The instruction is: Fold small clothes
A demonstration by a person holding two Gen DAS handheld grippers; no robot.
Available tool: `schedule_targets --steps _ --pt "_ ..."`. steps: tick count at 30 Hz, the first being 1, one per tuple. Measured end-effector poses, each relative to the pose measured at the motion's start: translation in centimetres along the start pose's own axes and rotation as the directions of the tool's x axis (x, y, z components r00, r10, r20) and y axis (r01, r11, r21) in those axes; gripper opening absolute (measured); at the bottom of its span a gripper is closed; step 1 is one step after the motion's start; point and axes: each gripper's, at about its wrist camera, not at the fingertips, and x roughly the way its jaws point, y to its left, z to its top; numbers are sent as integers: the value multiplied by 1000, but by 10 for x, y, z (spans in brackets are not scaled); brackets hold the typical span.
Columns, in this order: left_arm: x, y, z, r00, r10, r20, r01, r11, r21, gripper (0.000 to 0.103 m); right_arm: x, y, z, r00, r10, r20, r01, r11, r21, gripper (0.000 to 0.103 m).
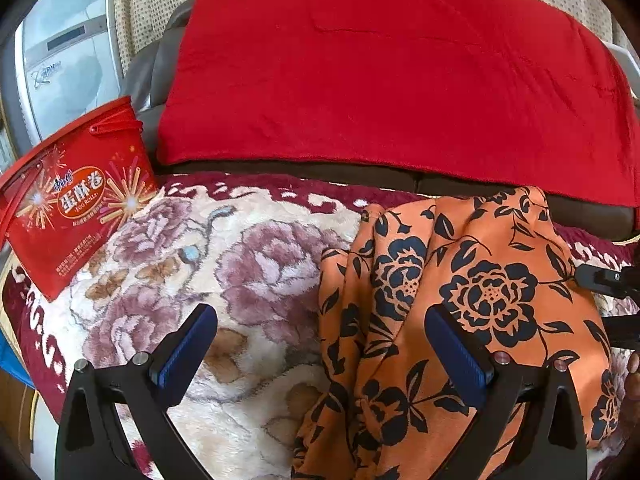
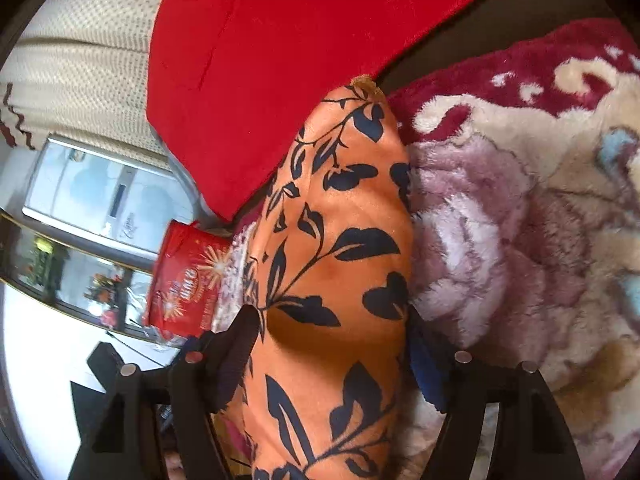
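A plush flowered blanket in cream, mauve and dark red covers the work surface, with a red quilt draped over a dark seat behind it and a beige curtain further back. A red egg-roll box stands on the blanket's far left corner.

The garment, an orange cloth printed with black flowers and leaves, lies bunched on the blanket, to the right of the box and just in front of the quilt's lower edge. It looks thin, light and limp, with a slight sheen, so it will likely slide over itself and sag from any single hold rather than keep a shape. The fuzzy blanket should give some drag, which helps when smoothing it flat.

The left gripper has its fingers spread wide, one over the blanket and the other over the garment's near folds, gripping nothing. In the right wrist view the right gripper straddles a raised ridge of the garment; its fingers stand well apart on either side of the ridge, and I judge they are not squeezing it.

A good hold would be on a hem or corner, pinching a single layer at two well-separated points, so the cloth hangs straight and can be laid out before folding. Grabbing the bunched middle would only carry the wrinkles along.
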Motion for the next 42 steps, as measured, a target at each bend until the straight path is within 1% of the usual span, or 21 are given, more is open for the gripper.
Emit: schedule_targets --steps 6,11,14,18,19,23,24,25,27,28,29,30,31,33,34,35,36,37,38,40,42 --pt "7 0 -1 999 -20 -28 20 1000 -12 103 6 -4 1 999 48 11 -48 998 28 76" --pt "10 -1 -2 999 -24 -38 23 1000 -14 103 10 -1 -1 999 34 12 -34 999 3 76" --pt "17 0 -3 995 -66 -68 65 998 -24 103 13 4 -3 1000 18 12 -17 1000 -22 76" --pt "32 14 -4 971 -197 -138 180 975 -129 103 16 10 -6 1000 -8 12 9 998 -57 76" --pt "38 20 -5 958 -238 -161 212 963 -165 103 16 11 -6 1000 -12 13 12 998 -61 76" --pt "56 33 -8 918 -325 -227 267 930 -254 103 18 11 -7 1000 -11 13 12 998 -65 76" --pt "59 36 -8 907 -349 -235 284 919 -272 103 18 11 -8 1000 -10 13 11 998 -65 76" --pt "62 40 -10 890 -391 -237 314 899 -305 103 18 11 -8 1000 -12 15 13 998 -67 76" --pt "64 46 -11 876 -426 -227 338 877 -343 101 18 12 -9 1000 -16 17 17 997 -71 76" --pt "64 48 -13 865 -453 -217 358 859 -366 91 18 12 -9 1000 -18 18 20 997 -74 76" --pt "65 48 -15 848 -485 -213 384 839 -386 65 18 12 -10 1000 -20 18 22 997 -78 75" --pt "67 47 -16 828 -518 -216 409 821 -398 49 18 13 -10 1000 -23 17 25 996 -84 75" --pt "68 43 -18 808 -545 -225 433 807 -401 44 18 14 -10 999 -29 18 30 995 -90 74" --pt "65 35 -18 829 -512 -225 418 835 -357 44 19 17 -12 999 -40 26 43 994 -101 74" --pt "64 32 -17 834 -503 -228 414 843 -344 44 20 19 -13 998 -50 29 53 992 -110 74" --pt "63 31 -17 837 -498 -228 411 846 -340 48 20 21 -13 998 -60 30 63 991 -121 74" --pt "64 30 -17 835 -500 -230 409 843 -351 54 21 23 -14 997 -68 31 72 989 -130 74" --pt "67 30 -17 830 -505 -236 403 837 -371 70 22 24 -14 997 -73 33 77 988 -133 74" --pt "69 31 -18 828 -505 -244 394 833 -389 77 22 24 -14 997 -74 34 78 989 -129 75" --pt "75 33 -21 816 -527 -239 400 812 -425 76 24 24 -13 997 -73 34 77 990 -121 76" --pt "74 34 -22 812 -543 -215 418 797 -436 72 25 26 -14 996 -82 38 86 989 -121 76"
